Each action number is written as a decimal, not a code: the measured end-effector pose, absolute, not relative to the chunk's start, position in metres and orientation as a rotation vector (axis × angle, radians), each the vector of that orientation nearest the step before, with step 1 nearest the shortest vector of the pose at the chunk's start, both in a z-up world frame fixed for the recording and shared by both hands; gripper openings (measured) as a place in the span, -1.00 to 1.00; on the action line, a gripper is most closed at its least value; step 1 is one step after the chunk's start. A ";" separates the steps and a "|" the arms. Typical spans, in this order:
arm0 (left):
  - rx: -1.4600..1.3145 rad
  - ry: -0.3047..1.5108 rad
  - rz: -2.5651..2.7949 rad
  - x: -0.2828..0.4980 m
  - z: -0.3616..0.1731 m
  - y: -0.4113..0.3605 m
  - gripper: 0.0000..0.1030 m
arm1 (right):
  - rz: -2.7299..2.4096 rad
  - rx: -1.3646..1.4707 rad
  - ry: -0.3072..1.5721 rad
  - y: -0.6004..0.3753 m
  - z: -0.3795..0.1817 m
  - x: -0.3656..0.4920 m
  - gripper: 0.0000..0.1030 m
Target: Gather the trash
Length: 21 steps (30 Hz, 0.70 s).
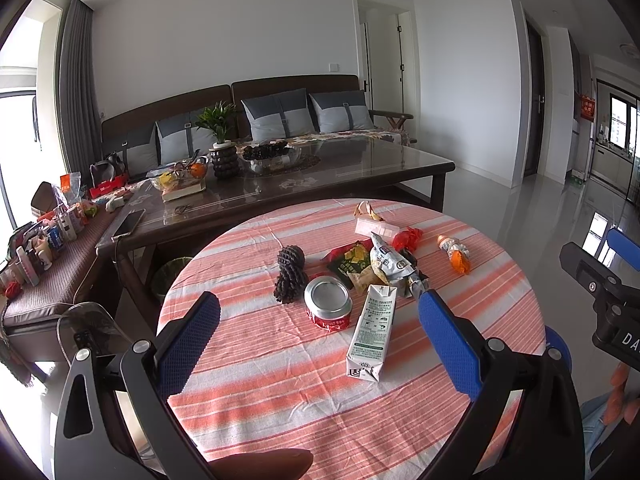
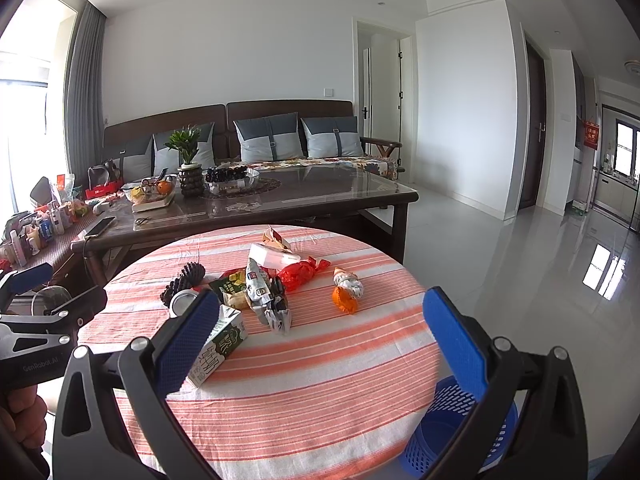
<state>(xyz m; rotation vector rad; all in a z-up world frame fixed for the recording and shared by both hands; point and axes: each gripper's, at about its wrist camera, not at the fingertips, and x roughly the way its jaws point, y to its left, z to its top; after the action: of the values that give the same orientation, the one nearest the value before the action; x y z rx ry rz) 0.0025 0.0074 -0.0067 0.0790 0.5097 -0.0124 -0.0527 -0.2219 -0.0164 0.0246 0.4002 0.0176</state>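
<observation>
Both grippers spread wide, nothing held. Left gripper (image 1: pixel 320 320) hovers over the round worktop with striped orange-white cloth (image 1: pixel 280 380). White-green paper milk carton (image 1: pixel 372 332) lies flat between its jaws: probably light, crushable, so take it across the narrow sides. Dented red aluminium can (image 1: pixel 329 307) just ahead-left (slippery, grip mid-body). Crinkled silver foil snack bag (image 1: pixel 390 266) further ahead, limp; pinch a fold. Right gripper (image 2: pixel 320 344) has the blue slotted plastic basket (image 2: pixel 452 432) below its right finger.

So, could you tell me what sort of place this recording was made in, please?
Most likely a home living room: a sofa with cushions against the wall, a glass-topped coffee table, and a round table under a striped cloth, strewn with trash.
</observation>
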 end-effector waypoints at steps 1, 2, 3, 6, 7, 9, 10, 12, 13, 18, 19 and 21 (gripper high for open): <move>0.079 0.510 -0.012 0.003 -0.006 0.007 0.91 | 0.017 0.025 0.401 -0.221 -0.016 -0.053 0.91; 0.080 0.510 -0.012 0.003 -0.006 0.007 0.91 | 0.018 0.025 0.401 -0.221 -0.016 -0.053 0.91; 0.080 0.510 -0.012 0.003 -0.006 0.007 0.91 | 0.018 0.025 0.401 -0.221 -0.016 -0.053 0.91; 0.080 0.510 -0.012 0.003 -0.007 0.007 0.91 | 0.017 0.024 0.400 -0.222 -0.016 -0.053 0.91; 0.080 0.510 -0.012 0.003 -0.007 0.007 0.91 | 0.018 0.025 0.401 -0.222 -0.016 -0.053 0.91; 0.080 0.511 -0.012 0.003 -0.006 0.007 0.91 | 0.018 0.024 0.401 -0.221 -0.016 -0.053 0.91; 0.080 0.512 -0.012 0.003 -0.006 0.007 0.91 | 0.018 0.023 0.401 -0.221 -0.016 -0.053 0.91; 0.080 0.511 -0.012 0.003 -0.006 0.007 0.91 | 0.018 0.024 0.401 -0.222 -0.016 -0.052 0.91; 0.080 0.511 -0.013 0.003 -0.006 0.007 0.91 | 0.018 0.024 0.401 -0.221 -0.016 -0.053 0.91; 0.081 0.511 -0.013 0.002 -0.007 0.007 0.91 | 0.018 0.023 0.400 -0.221 -0.016 -0.052 0.91; 0.081 0.511 -0.014 0.002 -0.007 0.007 0.91 | 0.018 0.023 0.401 -0.220 -0.015 -0.052 0.91; 0.082 0.511 -0.013 0.003 -0.007 0.007 0.91 | 0.018 0.023 0.402 -0.221 -0.015 -0.052 0.91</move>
<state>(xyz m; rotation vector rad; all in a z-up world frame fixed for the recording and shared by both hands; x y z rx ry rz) 0.0026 0.0070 -0.0073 0.0817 0.5114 -0.0126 -0.0523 -0.2205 -0.0155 0.0231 0.4018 0.0180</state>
